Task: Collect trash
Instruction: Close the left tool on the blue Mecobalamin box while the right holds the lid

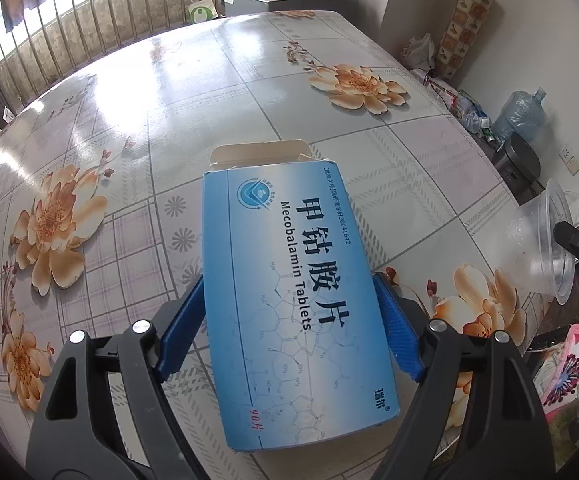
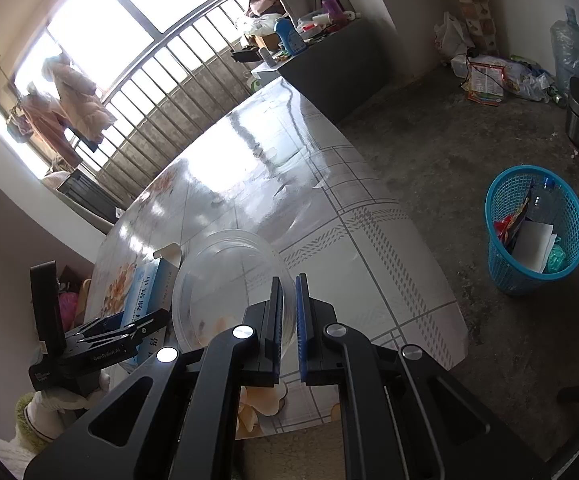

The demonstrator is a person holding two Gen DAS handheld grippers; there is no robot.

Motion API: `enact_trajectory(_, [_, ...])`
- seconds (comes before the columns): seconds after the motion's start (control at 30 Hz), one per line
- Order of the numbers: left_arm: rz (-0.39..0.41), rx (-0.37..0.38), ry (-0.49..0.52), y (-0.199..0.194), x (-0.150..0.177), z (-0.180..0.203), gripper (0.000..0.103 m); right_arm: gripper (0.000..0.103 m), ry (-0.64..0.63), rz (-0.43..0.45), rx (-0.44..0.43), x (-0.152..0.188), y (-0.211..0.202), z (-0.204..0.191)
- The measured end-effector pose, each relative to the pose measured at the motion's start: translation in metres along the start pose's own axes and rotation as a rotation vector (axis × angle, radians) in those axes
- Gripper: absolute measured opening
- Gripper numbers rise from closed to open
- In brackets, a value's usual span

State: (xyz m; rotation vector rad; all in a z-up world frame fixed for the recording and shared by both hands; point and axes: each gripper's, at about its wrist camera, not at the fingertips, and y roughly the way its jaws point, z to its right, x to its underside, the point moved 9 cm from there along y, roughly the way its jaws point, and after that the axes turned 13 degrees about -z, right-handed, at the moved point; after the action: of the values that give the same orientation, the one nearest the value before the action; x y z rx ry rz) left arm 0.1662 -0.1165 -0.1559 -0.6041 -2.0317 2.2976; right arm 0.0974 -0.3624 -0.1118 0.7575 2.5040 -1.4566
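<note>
**Blue box and clear bowl, both ready for the bin**

Blue cardboard fills the left wrist view. It is a medicine box with its far flap open, and it sits between the two blue pads of the left gripper. The pads stand wide and press on the long sides of the box, so the box is held. It looks tipped up off the table.

The right gripper is clamped tight on the rim of a clear plastic bowl. The thin wall of the bowl is pinched between the pads. The bowl hangs just beside the box, on its right, near the table edge.

The blue basket is the place to go. It stands on the floor well apart from the table, past the bowl, and it already has paper and wrappers in it.

To do this step well, I think the box should stay level so it does not slip out of the wide pads. The squeeze should be soft, because an empty box can crush. The bowl is nearer the basket, so it should go in first.

The table has a shiny cover with orange flowers and grey lines. Light from the barred window shines on it. The floor is rough and grey, with bags and a big water bottle by the wall.
</note>
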Motion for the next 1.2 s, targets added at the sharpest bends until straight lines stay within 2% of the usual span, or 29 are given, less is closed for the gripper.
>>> enact_trajectory(0.43, [-0.015,-0.032,0.029,0.0014,0.0062,0.0041,0.077,0.007,0.003,-0.002,-0.002,-0.0019,0.0006,0.0027])
enact_trajectory(0.63, [-0.007,-0.071,0.064,0.0043,0.0065,0.0064,0.077,0.007,0.003,-0.002,-0.002,-0.0019,0.0008,0.0031])
enact_trajectory(1.2, [-0.001,-0.069,0.065,0.0029,0.0061,0.0054,0.076,0.007,0.003,-0.003,-0.003,-0.0025,0.0005,0.0037])
